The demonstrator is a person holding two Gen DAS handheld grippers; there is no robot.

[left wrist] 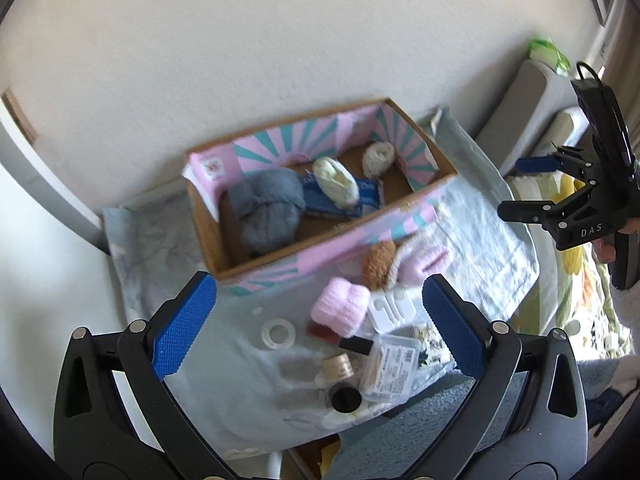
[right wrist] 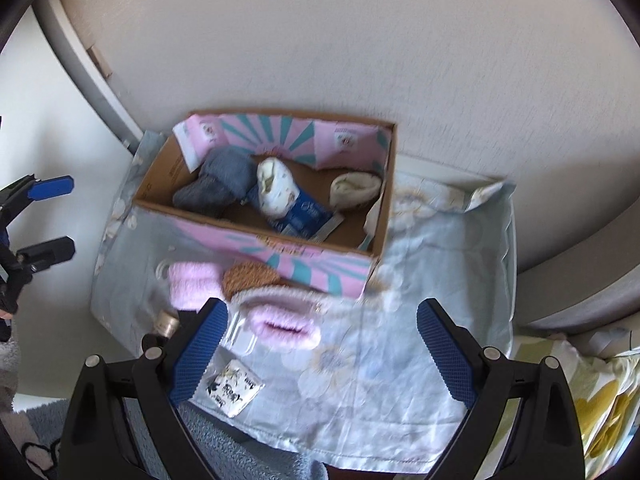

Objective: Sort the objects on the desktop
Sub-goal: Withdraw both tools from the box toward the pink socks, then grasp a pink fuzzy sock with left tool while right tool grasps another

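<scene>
A pink and teal cardboard box (left wrist: 344, 236) (right wrist: 320, 266) stands on a pale blue cloth against the wall. It holds a grey sock bundle (left wrist: 266, 210) (right wrist: 218, 186), two white sock rolls (left wrist: 336, 182) (right wrist: 276, 188) and a blue packet (right wrist: 304, 216). In front of it lie a pink sock roll (left wrist: 340, 306) (right wrist: 192, 286), a brown sock (left wrist: 378, 264) (right wrist: 250, 276) and a pink slipper sock (left wrist: 424, 264) (right wrist: 288, 326). My left gripper (left wrist: 320, 320) is open above the small items. My right gripper (right wrist: 320, 344) is open just above the pink slipper sock; it also shows at the right edge of the left wrist view (left wrist: 528, 184).
Small items lie at the cloth's front edge: a tape ring (left wrist: 279, 333), a clear plastic case (left wrist: 394, 368), a white earbud tray (left wrist: 390, 308), a small jar (left wrist: 338, 366) (right wrist: 166, 322) and a printed white packet (right wrist: 234, 392). A floral bed cover (right wrist: 600, 404) is at right.
</scene>
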